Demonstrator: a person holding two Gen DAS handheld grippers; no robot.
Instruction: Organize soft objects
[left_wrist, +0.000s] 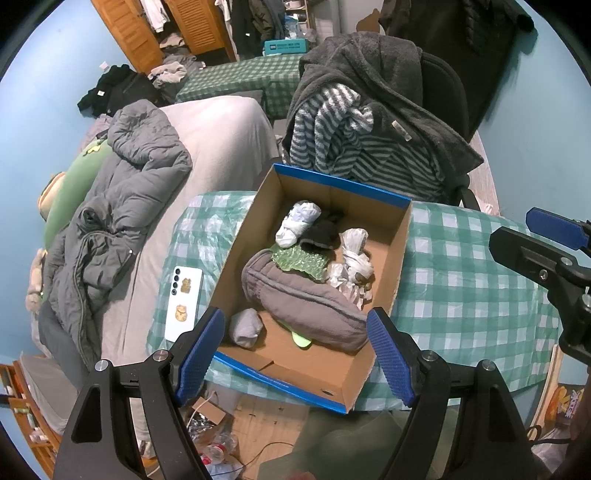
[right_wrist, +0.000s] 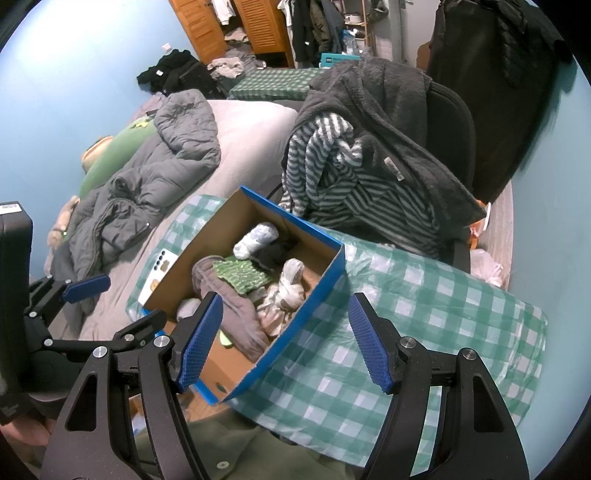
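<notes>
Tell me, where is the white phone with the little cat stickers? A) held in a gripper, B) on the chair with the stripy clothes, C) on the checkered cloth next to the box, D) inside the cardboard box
C: the white phone lies flat on the checkered cloth, just outside the left wall of the cardboard box, and both grippers are open and hold nothing.

Your left gripper (left_wrist: 295, 354) & right gripper (right_wrist: 284, 339): black plastic frames w/ triangular cut-outs, silver round screw heads at the joints, blue pads (left_wrist: 391, 362) w/ knurled diamond texture. You're in olive-green clothing (right_wrist: 236, 443); bit of skin, bottom-left of right cam.
</notes>
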